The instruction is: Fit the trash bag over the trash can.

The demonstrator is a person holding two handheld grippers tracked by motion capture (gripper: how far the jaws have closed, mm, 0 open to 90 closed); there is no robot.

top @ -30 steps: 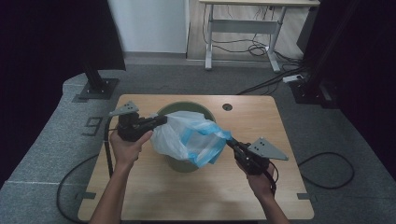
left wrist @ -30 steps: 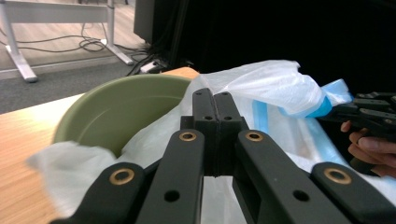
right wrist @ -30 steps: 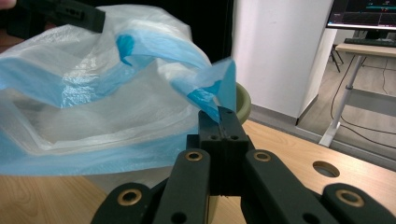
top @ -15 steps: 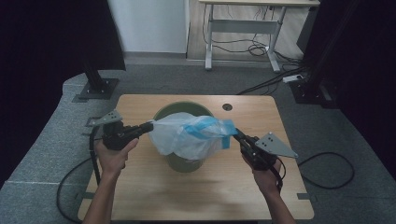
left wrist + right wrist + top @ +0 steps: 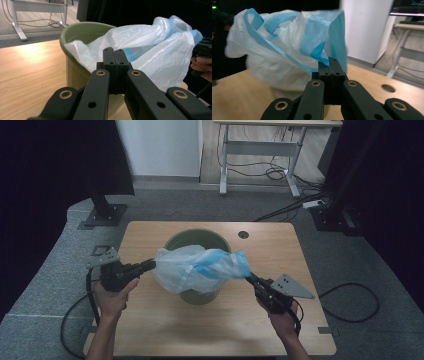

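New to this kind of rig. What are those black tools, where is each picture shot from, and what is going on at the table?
A person holds two hand-held grippers. The high view looks down on the wooden table; the other two come from cameras riding on each gripper. The left gripper and right gripper have their jaws shut on opposite edges of a white and blue plastic bag, stretched above a green bin that stands on the table.
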